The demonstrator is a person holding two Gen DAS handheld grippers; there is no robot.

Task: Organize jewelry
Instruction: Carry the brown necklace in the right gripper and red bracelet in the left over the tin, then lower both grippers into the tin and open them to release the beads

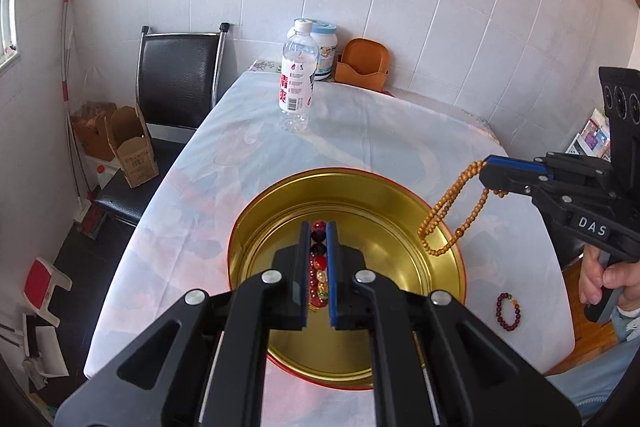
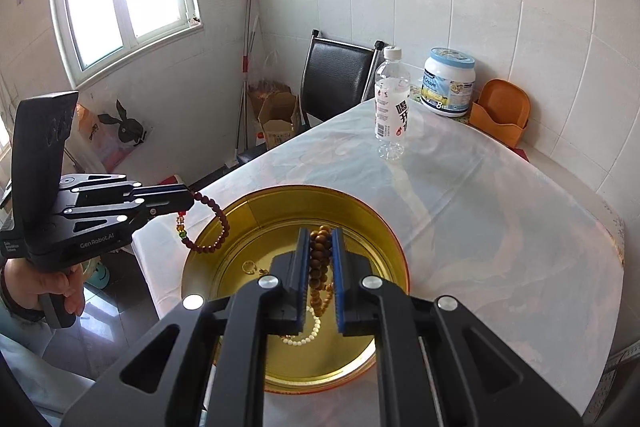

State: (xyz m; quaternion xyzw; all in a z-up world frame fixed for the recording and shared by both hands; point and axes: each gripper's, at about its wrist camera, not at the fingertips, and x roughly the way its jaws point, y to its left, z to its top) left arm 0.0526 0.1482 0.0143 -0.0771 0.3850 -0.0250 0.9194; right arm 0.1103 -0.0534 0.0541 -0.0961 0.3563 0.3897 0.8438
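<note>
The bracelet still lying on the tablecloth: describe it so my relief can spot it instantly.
Start at the round gold tin in the middle of the table. Outside its rim on the right-gripper side, a small closed ring of dark purple beads lies flat on the cloth. Unlike the two strands pinched in the grippers, it lies loose and carries a few green and gold beads.

right gripper (image 1: 490, 173) says "DAS", left gripper (image 2: 188, 201) says "GenRobot.AI", and the tub (image 2: 449, 81) shows "Cream" plus an "8"

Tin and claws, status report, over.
Left claw shut on red bracelet. Right claw shut on wooden beads. Both over tin. Purple bracelet outside.
</note>
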